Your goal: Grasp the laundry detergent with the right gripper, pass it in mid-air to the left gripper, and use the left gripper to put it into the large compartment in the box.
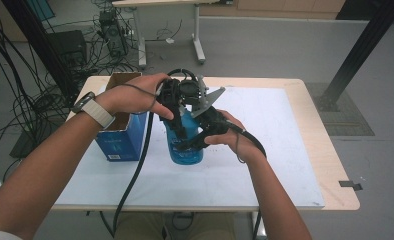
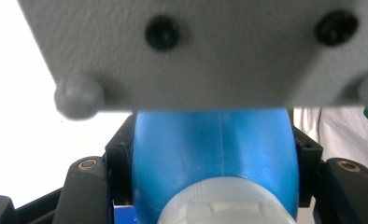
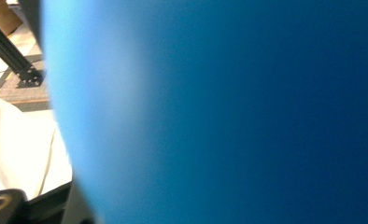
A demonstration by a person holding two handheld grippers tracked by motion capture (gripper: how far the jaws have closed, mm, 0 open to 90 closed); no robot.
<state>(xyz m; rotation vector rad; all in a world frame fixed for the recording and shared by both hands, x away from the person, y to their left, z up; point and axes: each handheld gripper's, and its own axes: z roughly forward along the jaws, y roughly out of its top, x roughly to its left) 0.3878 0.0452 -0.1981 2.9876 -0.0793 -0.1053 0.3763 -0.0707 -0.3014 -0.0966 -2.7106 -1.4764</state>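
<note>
White worktop (image 1: 285, 150) under one blue bottle (image 1: 185, 150), standing upright in the middle. Left tongs (image 2: 215, 163) clenched on the bottle's neck, one jaw on each side, just under its pale cap (image 2: 224, 205). Right tongs (image 1: 197, 140) pressed close against the bottle's side; cannot tell if gripping. One open blue box (image 1: 120, 140) just beside the bottle. Two tongs, two hands.

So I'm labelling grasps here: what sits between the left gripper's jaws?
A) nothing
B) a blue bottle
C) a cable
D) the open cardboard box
B: in the left gripper view the blue bottle fills the space between the left gripper's black jaws, which close on both its sides.
</note>
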